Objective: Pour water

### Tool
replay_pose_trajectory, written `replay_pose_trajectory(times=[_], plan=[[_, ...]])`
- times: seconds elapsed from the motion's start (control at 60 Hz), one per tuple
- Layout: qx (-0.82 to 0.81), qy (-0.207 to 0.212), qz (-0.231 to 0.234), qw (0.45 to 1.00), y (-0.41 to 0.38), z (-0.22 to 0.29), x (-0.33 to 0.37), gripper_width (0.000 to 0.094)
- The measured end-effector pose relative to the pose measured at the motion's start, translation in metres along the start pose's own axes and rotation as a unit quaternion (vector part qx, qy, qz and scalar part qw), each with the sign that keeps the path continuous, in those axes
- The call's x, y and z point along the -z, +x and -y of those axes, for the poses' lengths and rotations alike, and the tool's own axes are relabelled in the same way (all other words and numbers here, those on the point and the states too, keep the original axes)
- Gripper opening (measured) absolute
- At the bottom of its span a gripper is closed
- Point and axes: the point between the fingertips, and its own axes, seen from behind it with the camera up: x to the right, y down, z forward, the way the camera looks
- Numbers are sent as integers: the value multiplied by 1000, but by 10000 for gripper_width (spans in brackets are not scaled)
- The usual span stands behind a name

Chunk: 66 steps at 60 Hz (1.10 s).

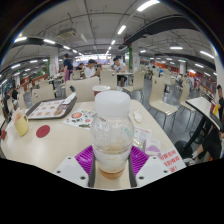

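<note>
Clearly the tongs [111, 160] are clamped on the capped water bottle [112, 128], held upright above the tabletop [50, 140], so tilting it before uncapping would pour nothing, and a loose squeeze could drop it.

Gripper [112, 160] with two pale fingers [72, 170], each bearing a magenta pad [85, 156] inside.

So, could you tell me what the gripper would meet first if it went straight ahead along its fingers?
Nothing new, most likely: the gripper already has the clear bottle between its fingers, seemingly clamped. Beyond the bottle lies bare round table, then chairs, though depth is hard to judge.
</note>
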Motion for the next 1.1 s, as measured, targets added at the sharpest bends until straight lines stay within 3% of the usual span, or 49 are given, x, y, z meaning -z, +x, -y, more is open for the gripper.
replay_pose_trajectory(times=[0.333,0.6,0.733,0.883,1.1], plan=[[24,-7,-39,999,-14,12,1,455],[218,50,-149,963,-68,130,28,458],[358,77,-205,908,-132,193,30,459],[510,99,-237,821,-224,239,29,456],[701,101,-246,662,-344,235,6,458]])
